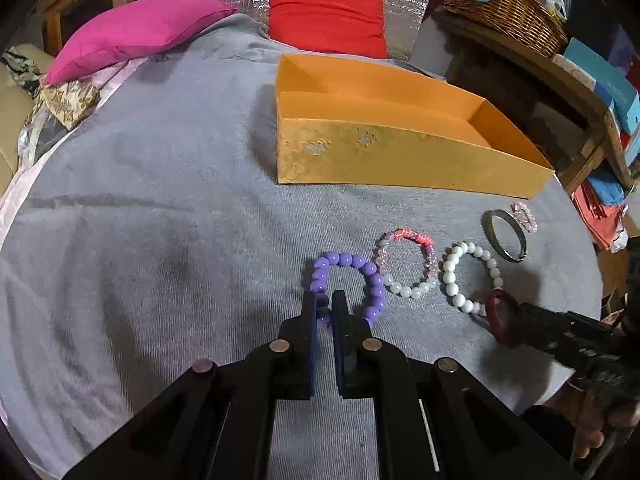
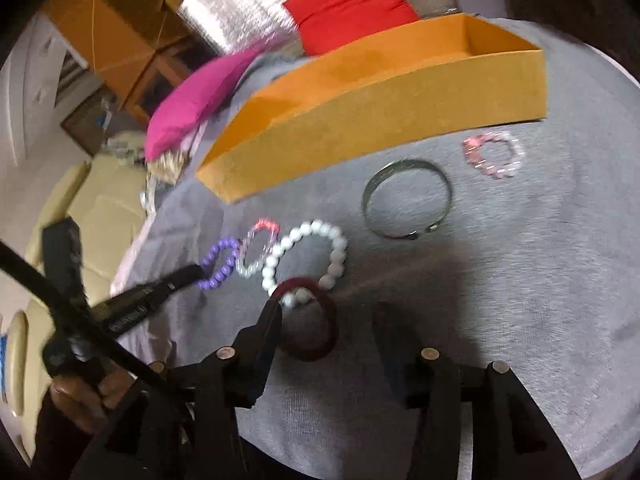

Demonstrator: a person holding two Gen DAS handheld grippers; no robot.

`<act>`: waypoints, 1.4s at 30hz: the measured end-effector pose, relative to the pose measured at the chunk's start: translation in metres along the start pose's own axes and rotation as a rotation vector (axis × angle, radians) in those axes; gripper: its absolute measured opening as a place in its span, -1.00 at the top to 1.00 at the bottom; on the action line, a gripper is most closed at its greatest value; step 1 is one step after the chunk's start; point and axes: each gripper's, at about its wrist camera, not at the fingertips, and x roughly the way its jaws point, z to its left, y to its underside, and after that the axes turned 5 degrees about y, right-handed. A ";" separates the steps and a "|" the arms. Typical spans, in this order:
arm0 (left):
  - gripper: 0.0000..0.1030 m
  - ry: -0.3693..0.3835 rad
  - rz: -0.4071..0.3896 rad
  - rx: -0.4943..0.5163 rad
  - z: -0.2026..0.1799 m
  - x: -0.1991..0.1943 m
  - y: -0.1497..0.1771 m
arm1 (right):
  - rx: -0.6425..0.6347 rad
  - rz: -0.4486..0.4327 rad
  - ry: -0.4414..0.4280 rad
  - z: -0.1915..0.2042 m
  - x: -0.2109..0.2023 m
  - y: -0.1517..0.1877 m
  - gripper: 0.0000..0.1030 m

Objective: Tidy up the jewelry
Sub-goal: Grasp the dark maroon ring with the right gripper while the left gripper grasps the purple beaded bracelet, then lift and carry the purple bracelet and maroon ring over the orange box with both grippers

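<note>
My left gripper (image 1: pixel 324 305) is shut on the near side of a purple bead bracelet (image 1: pixel 344 259) lying on the grey cloth. In the right wrist view its tip (image 2: pixel 196 270) meets the same purple bracelet (image 2: pixel 218 276). My right gripper (image 2: pixel 328 316) stands open over a dark red bangle (image 2: pixel 316 354). The bangle lies flat, partly over a white bead bracelet (image 2: pixel 276 260). The left finger touches the bangle's rim; the right finger stands apart from it. An orange box (image 1: pixel 400 160) sits behind the jewelry, and what shows of its inside looks empty.
A pink and clear crystal bracelet (image 1: pixel 404 290), a silver bangle (image 1: pixel 486 226) and a small pink bracelet (image 1: pixel 524 216) lie in the row. A pink cushion (image 1: pixel 136 36) and a red cushion (image 1: pixel 324 12) sit behind. A wicker basket (image 1: pixel 504 8) stands at the right.
</note>
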 end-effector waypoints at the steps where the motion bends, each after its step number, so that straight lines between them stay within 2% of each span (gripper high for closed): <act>1: 0.86 -0.005 0.001 0.004 -0.001 -0.001 0.000 | -0.023 0.007 0.009 0.004 0.002 0.001 0.25; 2: 0.86 -0.013 0.001 0.010 -0.002 0.001 -0.002 | -0.043 0.024 0.010 0.008 0.006 0.001 0.58; 4: 0.86 -0.027 0.006 0.023 -0.005 0.004 -0.003 | -0.069 0.044 0.037 0.012 0.010 0.003 0.87; 6: 0.78 -0.038 0.015 0.025 -0.004 0.005 -0.001 | -0.073 0.034 0.046 0.013 0.008 0.004 0.89; 8: 0.36 -0.042 0.033 0.013 -0.003 0.010 -0.002 | -0.071 0.008 0.063 0.009 0.001 0.004 0.89; 9: 0.05 -0.049 0.034 0.004 -0.001 0.011 -0.002 | -0.068 0.001 0.066 0.007 -0.002 0.003 0.89; 10: -0.01 -0.059 0.029 -0.005 0.000 0.013 -0.001 | -0.062 -0.004 0.069 0.005 -0.004 0.003 0.89; 12: 0.00 -0.053 0.034 -0.007 0.002 0.016 -0.001 | -0.039 -0.015 0.069 -0.002 -0.009 0.002 0.89; 14: 0.34 -0.050 0.038 -0.008 0.001 0.019 0.001 | -0.009 -0.021 0.050 -0.010 -0.013 0.002 0.89; 15: 0.67 -0.045 0.039 -0.001 0.000 0.019 0.001 | 0.000 -0.023 0.047 -0.012 -0.015 0.003 0.89; 16: 0.80 -0.043 0.038 0.018 -0.004 0.019 0.002 | 0.003 -0.025 0.049 -0.013 -0.017 0.003 0.89; 21: 0.82 -0.073 0.000 0.054 -0.016 0.008 0.003 | 0.015 -0.027 0.051 -0.015 -0.021 0.006 0.89; 31: 0.82 -0.172 -0.149 0.152 -0.057 -0.055 -0.005 | 0.026 -0.079 0.046 -0.014 -0.046 0.004 0.89; 42: 0.82 -0.175 -0.228 0.205 -0.087 -0.102 -0.012 | 0.042 -0.144 0.041 -0.012 -0.082 0.006 0.89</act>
